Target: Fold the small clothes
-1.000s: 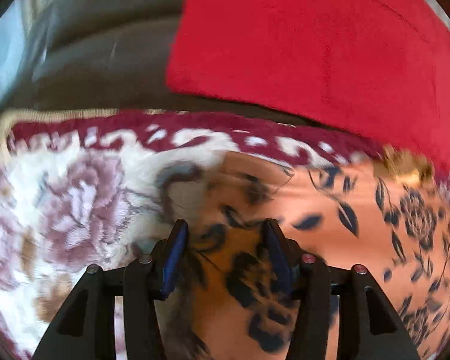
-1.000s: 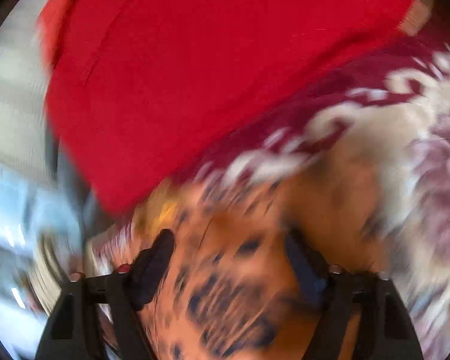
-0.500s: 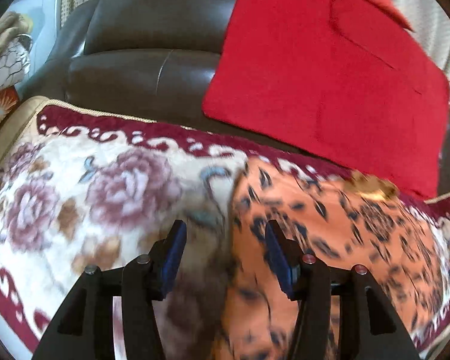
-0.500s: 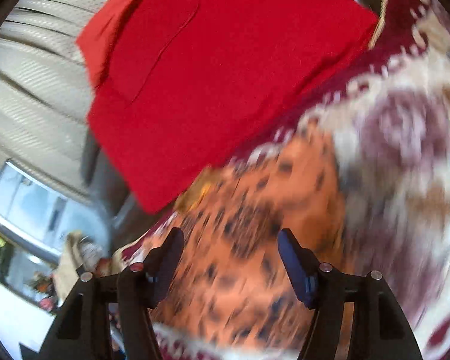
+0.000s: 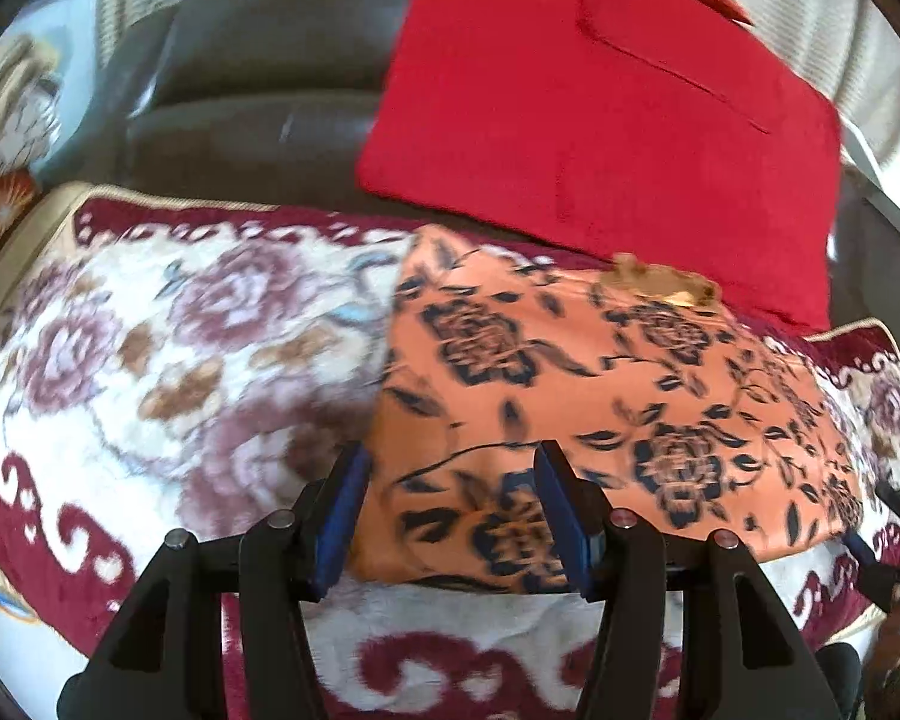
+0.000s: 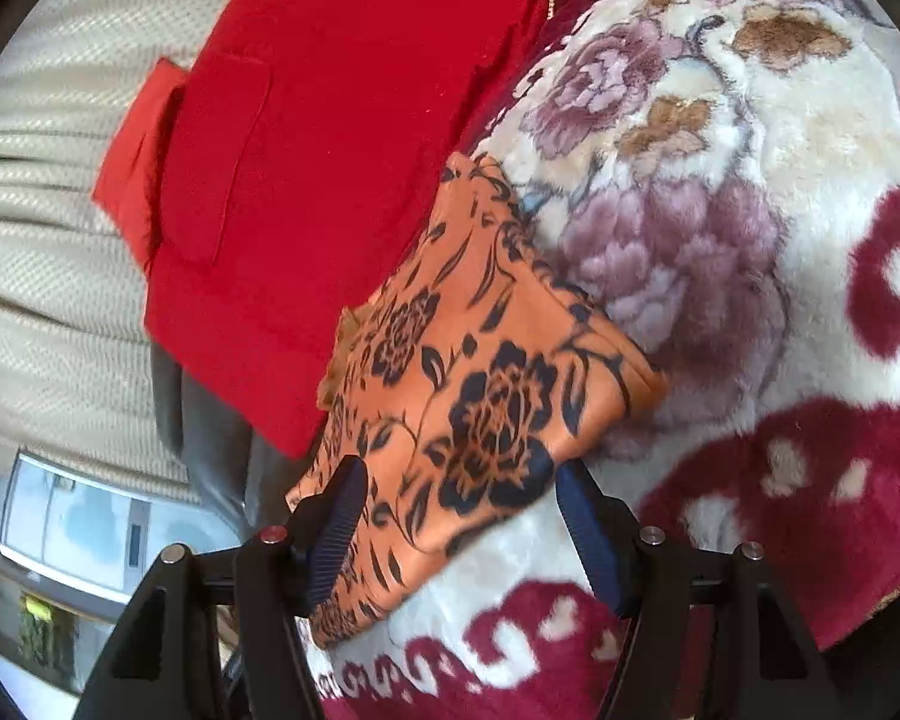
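An orange garment with dark flower print [image 5: 600, 378] lies folded flat on a flowered plush blanket [image 5: 168, 348]. It also shows in the right wrist view [image 6: 480, 384]. My left gripper [image 5: 450, 510] is open and empty, held above the garment's near left corner. My right gripper [image 6: 462, 528] is open and empty, held above the garment's near edge. Neither touches the cloth.
A red cushion [image 5: 600, 108] leans on a dark leather sofa back [image 5: 258, 78] behind the garment, also seen in the right wrist view [image 6: 330, 150]. The blanket has a maroon border [image 6: 780, 480]. A cream woven curtain [image 6: 48, 240] hangs at left.
Both grippers have pulled back and up from the garment, open throughout. More of the garment and blanket is in view now.
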`<control>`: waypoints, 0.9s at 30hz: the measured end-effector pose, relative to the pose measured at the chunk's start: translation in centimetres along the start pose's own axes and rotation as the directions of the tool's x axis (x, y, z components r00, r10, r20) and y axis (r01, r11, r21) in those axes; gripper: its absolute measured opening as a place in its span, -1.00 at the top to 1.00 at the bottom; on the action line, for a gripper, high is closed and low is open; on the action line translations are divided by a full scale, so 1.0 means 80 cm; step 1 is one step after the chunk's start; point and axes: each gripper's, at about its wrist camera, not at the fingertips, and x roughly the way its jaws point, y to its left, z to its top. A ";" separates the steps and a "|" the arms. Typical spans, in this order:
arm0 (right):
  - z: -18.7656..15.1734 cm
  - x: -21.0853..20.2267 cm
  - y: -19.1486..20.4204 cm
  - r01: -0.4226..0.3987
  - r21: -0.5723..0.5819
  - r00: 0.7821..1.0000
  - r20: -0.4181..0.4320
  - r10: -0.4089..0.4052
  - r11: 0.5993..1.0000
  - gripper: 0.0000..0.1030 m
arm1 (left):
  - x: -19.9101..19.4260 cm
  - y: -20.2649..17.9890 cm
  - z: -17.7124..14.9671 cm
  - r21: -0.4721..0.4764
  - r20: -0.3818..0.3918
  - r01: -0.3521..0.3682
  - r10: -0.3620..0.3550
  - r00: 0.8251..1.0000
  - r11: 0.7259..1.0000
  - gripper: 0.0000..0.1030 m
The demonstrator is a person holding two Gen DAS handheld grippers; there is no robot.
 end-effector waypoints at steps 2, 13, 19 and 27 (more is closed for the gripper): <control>0.002 0.002 0.004 0.008 -0.001 1.000 0.009 -0.008 1.000 -0.35 | -0.003 -0.015 0.002 0.022 0.006 -0.007 0.007 1.000 1.000 -0.14; 0.010 0.015 -0.011 0.037 0.030 0.999 -0.010 -0.037 0.999 -0.35 | 0.005 -0.023 -0.001 0.027 -0.024 -0.029 0.030 0.999 0.999 -0.15; 0.023 0.037 -0.005 0.181 -0.043 0.983 -0.015 -0.182 0.983 0.77 | 0.008 -0.026 0.001 0.029 -0.025 -0.028 0.029 0.999 0.999 -0.15; 0.025 0.015 -0.009 0.233 -0.142 0.972 -0.002 -0.236 0.962 0.36 | 0.036 -0.030 0.002 0.035 -0.038 -0.031 0.032 0.999 0.999 -0.16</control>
